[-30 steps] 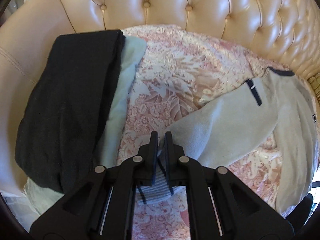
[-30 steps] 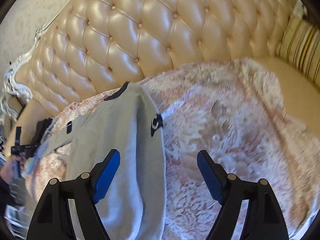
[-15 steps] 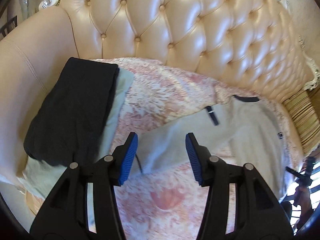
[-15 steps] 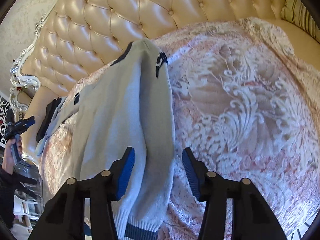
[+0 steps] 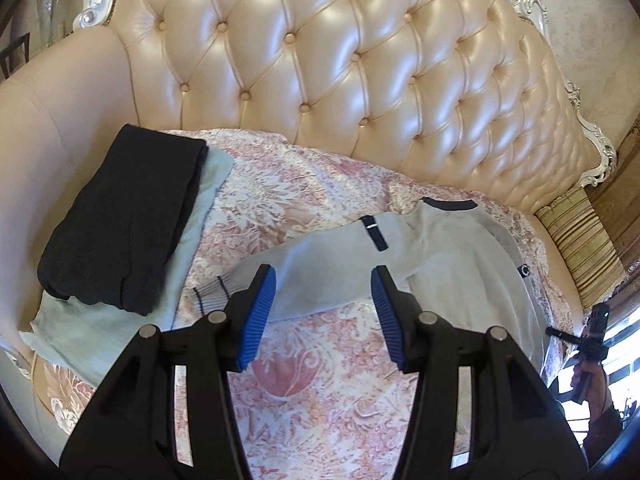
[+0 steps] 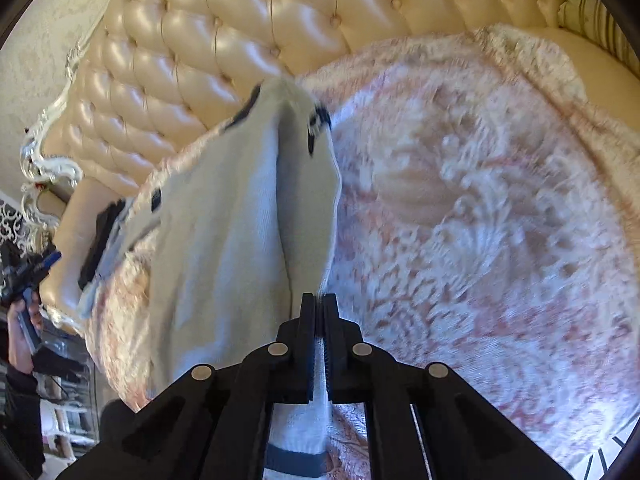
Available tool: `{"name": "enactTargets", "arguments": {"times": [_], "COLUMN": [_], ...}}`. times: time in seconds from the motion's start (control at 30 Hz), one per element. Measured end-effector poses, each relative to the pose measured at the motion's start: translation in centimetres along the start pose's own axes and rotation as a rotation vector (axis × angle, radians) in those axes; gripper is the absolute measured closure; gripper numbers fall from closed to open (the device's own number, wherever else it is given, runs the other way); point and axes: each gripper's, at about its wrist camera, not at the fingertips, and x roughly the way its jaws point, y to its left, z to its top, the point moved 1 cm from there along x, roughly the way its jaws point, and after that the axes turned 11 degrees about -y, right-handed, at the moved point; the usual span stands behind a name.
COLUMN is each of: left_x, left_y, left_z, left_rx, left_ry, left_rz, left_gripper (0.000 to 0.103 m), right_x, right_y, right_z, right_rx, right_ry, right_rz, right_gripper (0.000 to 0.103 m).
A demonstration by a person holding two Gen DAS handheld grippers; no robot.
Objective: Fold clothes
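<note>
On the sofa's pink throw point(image 5: 304, 216), the right gripper point(image 6: 318, 312) pinches the grey sweater point(image 6: 240, 216) near its hem; only the left wrist view shows the left gripper point(image 5: 323, 312) parted, empty, above the sleeve point(image 5: 320, 280); folded dark clothes point(image 5: 120, 216) lie beside it.

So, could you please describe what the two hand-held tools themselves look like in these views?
Both are matte black plastic frames that fork into two angled arms, with round silver pivot pins at the joints. The left tool has ribbed bright blue pads on its inner finger faces. The right tool has the same black frame and silver pins; its pads barely show. No cables are visible.
</note>
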Motion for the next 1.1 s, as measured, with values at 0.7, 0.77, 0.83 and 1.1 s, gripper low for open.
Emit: {"name": "enactTargets", "arguments": {"times": [0.7,0.77,0.83,1.1], "left_x": [5.5,6.4,7.0,9.2], "left_y": [-8.3,-8.1,-7.3,-1.9], "left_z": [-0.5,-0.8,-1.1,-2.2], "left_rx": [0.068,0.059,0.041,-0.087], "left_ry": [0.072,0.075,0.073,0.069], "left_rz": [-0.101,-0.084,-0.060,0.058], "left_gripper": [0.050,0.050,0.050,0.050], "right_x": [-0.9,0.6,1.5,0.1], "right_y": [-7.5,-9.1,-10.5,-12.9], "right_z": [16.0,15.1,14.3,13.2], "right_rx": [-0.138,-0.123,-0.100,-0.077], "right_ry": [0.013,0.043,0.055,0.000], "right_rz": [-0.277,-0.293,-0.291,-0.366], "right_gripper": [0.100,0.100,0.100,0.040]}}
